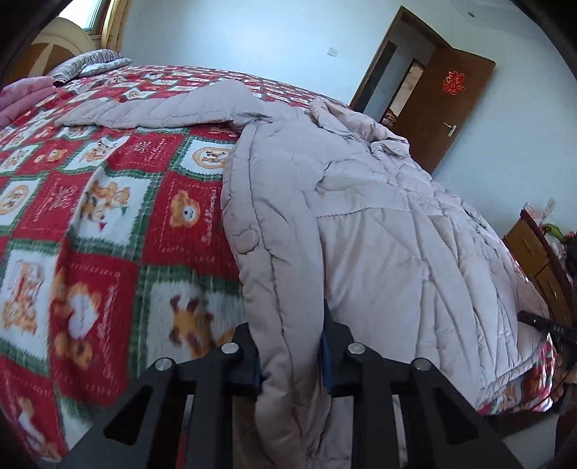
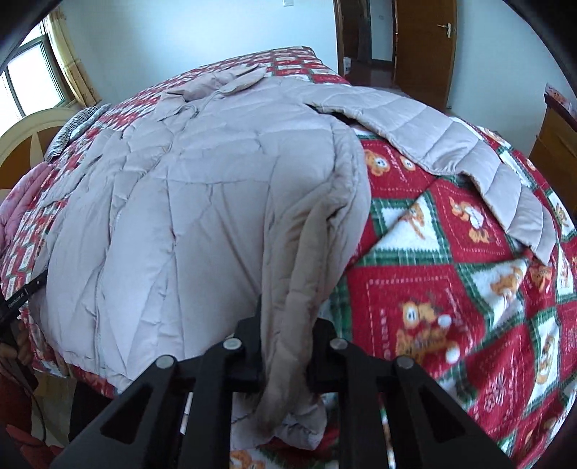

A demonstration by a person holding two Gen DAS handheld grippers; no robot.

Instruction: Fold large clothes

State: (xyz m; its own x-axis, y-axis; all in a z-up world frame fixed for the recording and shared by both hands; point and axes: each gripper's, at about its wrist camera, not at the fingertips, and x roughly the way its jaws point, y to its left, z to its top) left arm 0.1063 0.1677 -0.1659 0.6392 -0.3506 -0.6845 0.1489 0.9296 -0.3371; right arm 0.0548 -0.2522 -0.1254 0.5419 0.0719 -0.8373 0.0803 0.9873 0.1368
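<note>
The big puffy coat (image 2: 202, 202) lies on the bed (image 2: 450, 288), stretching long toward twelve o'clock from both grippers, and the left gripper (image 1: 290, 360) and right gripper (image 2: 285, 355) each have jaws pinched on its near bottom edge.

I see pale blue walls (image 2: 180, 32) around the bed (image 1: 108, 202) with its red checked blanket. Beyond the bed's far end stands an open brown door (image 1: 443, 108); a curtained window (image 2: 32, 75) sits behind its headboard (image 2: 21, 133).
</note>
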